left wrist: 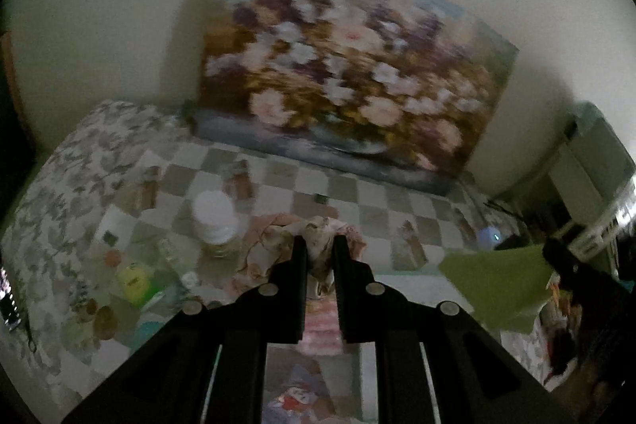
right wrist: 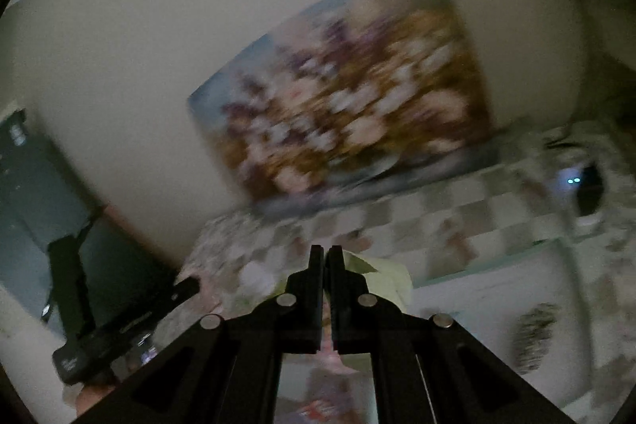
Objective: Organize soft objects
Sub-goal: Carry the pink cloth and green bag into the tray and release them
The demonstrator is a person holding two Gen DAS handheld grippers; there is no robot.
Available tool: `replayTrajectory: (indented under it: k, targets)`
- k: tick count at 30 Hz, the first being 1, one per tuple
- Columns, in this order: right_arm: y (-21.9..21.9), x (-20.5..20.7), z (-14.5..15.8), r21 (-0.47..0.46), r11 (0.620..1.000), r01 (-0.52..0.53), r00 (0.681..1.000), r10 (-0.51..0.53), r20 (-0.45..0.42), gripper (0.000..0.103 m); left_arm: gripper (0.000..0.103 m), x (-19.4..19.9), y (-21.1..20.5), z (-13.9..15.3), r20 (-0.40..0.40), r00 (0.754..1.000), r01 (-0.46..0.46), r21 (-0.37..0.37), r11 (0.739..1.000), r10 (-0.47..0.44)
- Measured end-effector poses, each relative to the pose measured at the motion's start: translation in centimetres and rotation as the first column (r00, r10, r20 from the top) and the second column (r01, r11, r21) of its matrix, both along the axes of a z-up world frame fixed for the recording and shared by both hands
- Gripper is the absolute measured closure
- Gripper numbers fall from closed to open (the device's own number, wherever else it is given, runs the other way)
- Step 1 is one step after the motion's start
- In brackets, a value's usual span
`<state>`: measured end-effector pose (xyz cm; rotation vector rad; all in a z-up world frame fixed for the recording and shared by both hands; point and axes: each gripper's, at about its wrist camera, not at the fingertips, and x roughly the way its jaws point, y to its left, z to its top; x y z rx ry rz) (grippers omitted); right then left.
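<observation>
- Checked tablecloth (left wrist: 397, 193) covers the table, with a flower painting (left wrist: 349, 66) leaning on the wall behind.
- Nearest, the left gripper (left wrist: 320, 245) pinches a pink patterned cloth (left wrist: 318, 229), bunched just above the table.
- Right of it, the right gripper (right wrist: 326, 253), pressed together, pinches a green cloth (left wrist: 501, 285) hanging flat.
- Farther left stands a white-lidded jar (left wrist: 214, 217).

Both views dim, heavy fisheye vignette; right wrist view badly motion-blurred, painting (right wrist: 342, 98) smeared, left milder.
</observation>
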<state>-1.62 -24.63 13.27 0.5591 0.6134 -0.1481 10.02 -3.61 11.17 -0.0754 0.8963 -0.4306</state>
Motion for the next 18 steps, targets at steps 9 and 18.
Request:
replayTrajectory:
  k: [9,18]
  targets:
    - [-6.4,-2.8,-1.9,-0.021,0.977,0.210,0.974,-0.211,-0.084,0.100,0.091,-2.3,-8.1,-2.5,-0.025,0.978,0.210,0.051,0.976,-0.209]
    - [-9.5,-2.6,-6.6,0.019,0.966,0.260,0.948,-0.251,-0.194,0.100,0.090,-4.1,-14.3,-7.2,-0.056,0.936,0.352,0.137,0.926,-0.348]
